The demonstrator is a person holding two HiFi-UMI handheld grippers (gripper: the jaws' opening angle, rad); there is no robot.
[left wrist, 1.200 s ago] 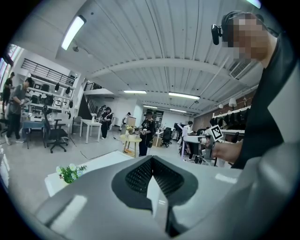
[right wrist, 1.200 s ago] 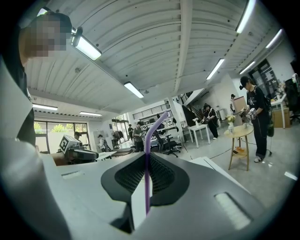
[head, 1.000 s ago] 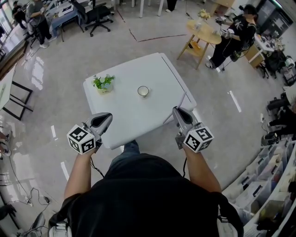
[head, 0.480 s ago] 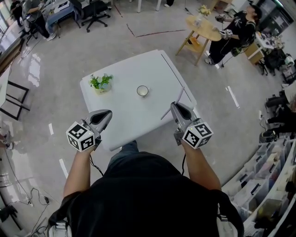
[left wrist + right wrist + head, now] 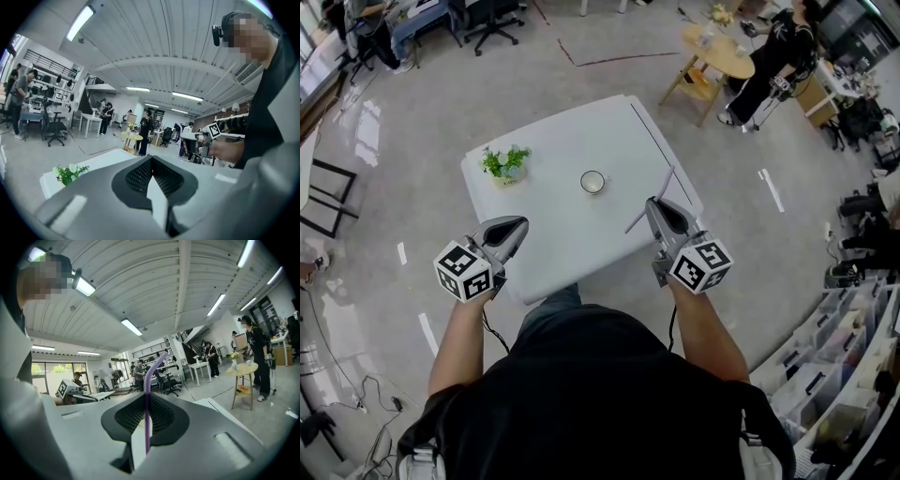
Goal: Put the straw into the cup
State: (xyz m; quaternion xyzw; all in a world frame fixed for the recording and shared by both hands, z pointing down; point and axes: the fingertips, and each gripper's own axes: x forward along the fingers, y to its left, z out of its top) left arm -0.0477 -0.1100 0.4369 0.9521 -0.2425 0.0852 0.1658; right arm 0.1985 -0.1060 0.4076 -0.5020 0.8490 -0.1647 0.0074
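Since the right gripper (image 5: 653, 203) already has the straw (image 5: 667, 178), what matters for the coming move is where the cup (image 5: 592, 182) lies from that claw. Its jaws are clenched on the thin purple shaft. In the right gripper view the straw stands almost upright across the closed pads, so its long axis runs crosswise to the jaws' own line. The bent top leans off to the claw's right, and a shorter length hangs below the pads. In the head view the same straw shows as a slant across the claw's tips.

The cup stands upright on the white table (image 5: 572, 141), ahead of the right claw and off to its left, apart from it. The mouth faces up and looks unobstructed.

As for the left gripper (image 5: 522, 223), its jaws are pressed together with nothing between them. It hangs over the table's near edge, and the cup is ahead of it and to its right. Of the two, the right claw looks somewhat nearer to the cup and it carries the straw, so the move is probably its own. It would need to travel forward and leftward until the straw's lower end is above the cup's mouth. A small potted plant (image 5: 506, 165) sits beyond the left claw, well clear of that path.
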